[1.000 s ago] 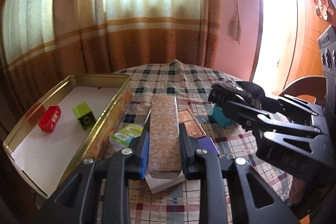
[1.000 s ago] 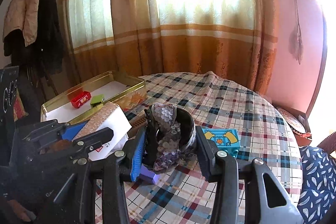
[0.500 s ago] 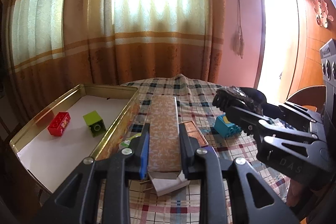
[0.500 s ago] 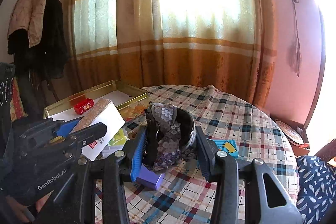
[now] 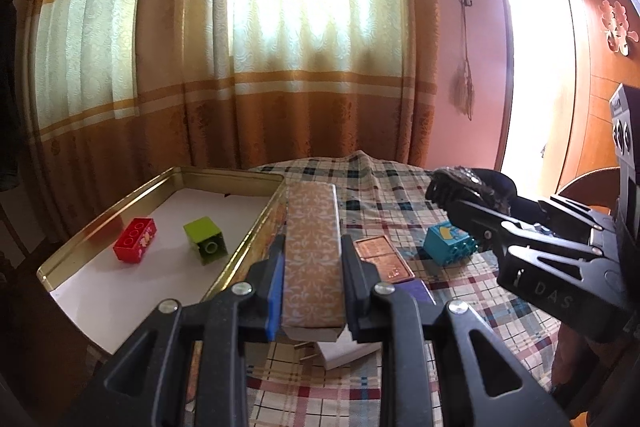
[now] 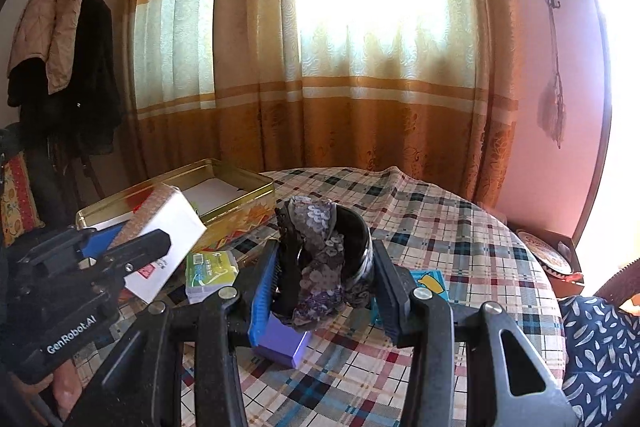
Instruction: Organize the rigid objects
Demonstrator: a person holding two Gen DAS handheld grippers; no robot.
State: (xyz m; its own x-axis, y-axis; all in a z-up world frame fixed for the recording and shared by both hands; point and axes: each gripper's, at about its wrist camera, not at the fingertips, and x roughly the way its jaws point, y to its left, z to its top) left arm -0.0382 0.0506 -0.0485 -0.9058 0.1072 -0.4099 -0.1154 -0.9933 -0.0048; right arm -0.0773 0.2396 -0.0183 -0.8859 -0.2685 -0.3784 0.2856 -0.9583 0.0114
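Between the left gripper's (image 5: pixel 312 291) jaws sits a long patterned box (image 5: pixel 312 251), clamped by its sides and lifted clear of the checked tablecloth (image 5: pixel 384 183), its far end reaching about level with the near-right corner of the gold tin (image 5: pixel 100 223). To its right, the right gripper (image 6: pixel 324 287) is closed on a dark hair clip with sequinned fabric (image 6: pixel 320 251), also held above the table.

Inside the tin, on its white lining, a red brick (image 5: pixel 134 245) and a green brick (image 5: pixel 206 241) already lie near each other but apart. By my reading the sorting is partly done: two pieces are stowed, two more are in hand and probably headed for the tin. Left on the cloth are a teal brick (image 5: pixel 448 243), a copper-coloured flat case (image 5: pixel 382 259), a purple block (image 6: pixel 280 343) under the right gripper, a green-and-white packet (image 6: pixel 212 273) near the tin's outer wall, and a white box (image 5: pixel 344 349) below the held one.

Much is hard to read. The white box is mostly hidden by the left gripper's fingers, and the purple block shows only a corner in the left view. Whether the tin holds anything along its near wall cannot be told, since that wall and the held box screen it in the right view. The teal brick is half covered by the right gripper there.
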